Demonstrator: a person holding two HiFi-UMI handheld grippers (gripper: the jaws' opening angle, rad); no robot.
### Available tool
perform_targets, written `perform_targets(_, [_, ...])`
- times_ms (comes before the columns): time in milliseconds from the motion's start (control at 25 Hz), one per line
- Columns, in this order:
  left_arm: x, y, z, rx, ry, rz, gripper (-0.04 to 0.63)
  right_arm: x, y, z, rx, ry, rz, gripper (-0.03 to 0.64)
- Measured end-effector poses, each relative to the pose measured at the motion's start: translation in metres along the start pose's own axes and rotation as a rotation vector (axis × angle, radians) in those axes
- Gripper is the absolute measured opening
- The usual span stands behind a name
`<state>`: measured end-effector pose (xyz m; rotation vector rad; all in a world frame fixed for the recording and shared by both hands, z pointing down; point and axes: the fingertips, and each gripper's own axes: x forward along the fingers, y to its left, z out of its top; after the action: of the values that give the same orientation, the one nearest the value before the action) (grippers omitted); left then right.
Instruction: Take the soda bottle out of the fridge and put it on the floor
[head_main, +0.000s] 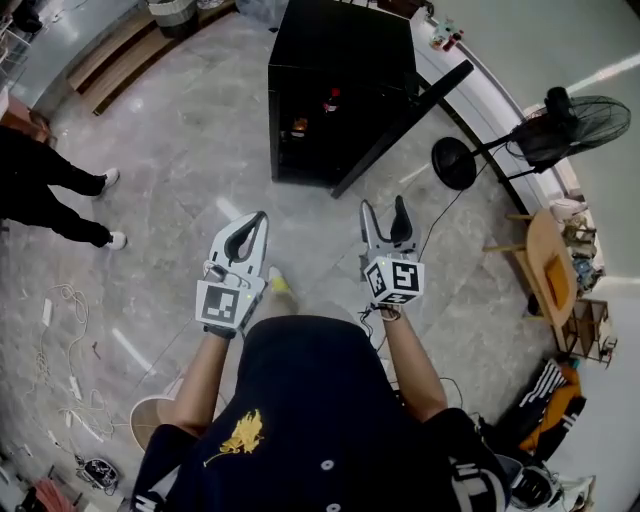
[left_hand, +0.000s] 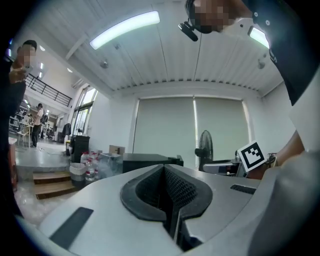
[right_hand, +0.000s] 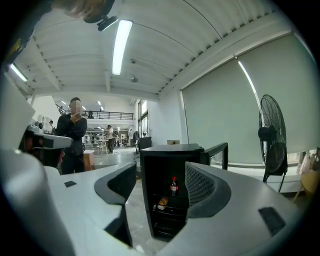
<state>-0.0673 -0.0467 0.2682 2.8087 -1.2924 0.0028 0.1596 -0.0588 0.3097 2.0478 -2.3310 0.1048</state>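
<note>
Fridge (head_main: 340, 60) door open, soda bottle (head_main: 331, 99) inside. Left gripper (head_main: 260, 217) jaws together, right gripper (head_main: 384, 206) jaws apart, both short of the fridge.

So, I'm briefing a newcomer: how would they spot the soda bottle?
Find the open black fridge. Inside, the soda bottle stands upright on a shelf. It is dark and red-capped, unlike the orange thing lying a shelf lower.
</note>
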Motion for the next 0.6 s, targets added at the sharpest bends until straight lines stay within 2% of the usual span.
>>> perform_targets(240, [0.039,0.036,-0.007,0.005,-0.010,0.030,0.014,0.083,-0.016,-0.019,-0.005,0.018,-0.027,0.276])
perform_targets(360, [0.052,0.046,-0.019,-0.011,-0.013,0.071,0.012,0.133,-0.018,-0.044,-0.018,0.049,-0.002,0.276])
perform_targets(480, [0.068,0.057,-0.035,0.017,0.004,0.110,0.012,0.189,-0.025,-0.069,-0.042,0.075,0.009,0.276])
perform_targets(600, [0.085,0.069,-0.043,-0.012,0.007,0.163,0.014,0.245,-0.035,-0.094,-0.052,0.094,0.003,0.276])
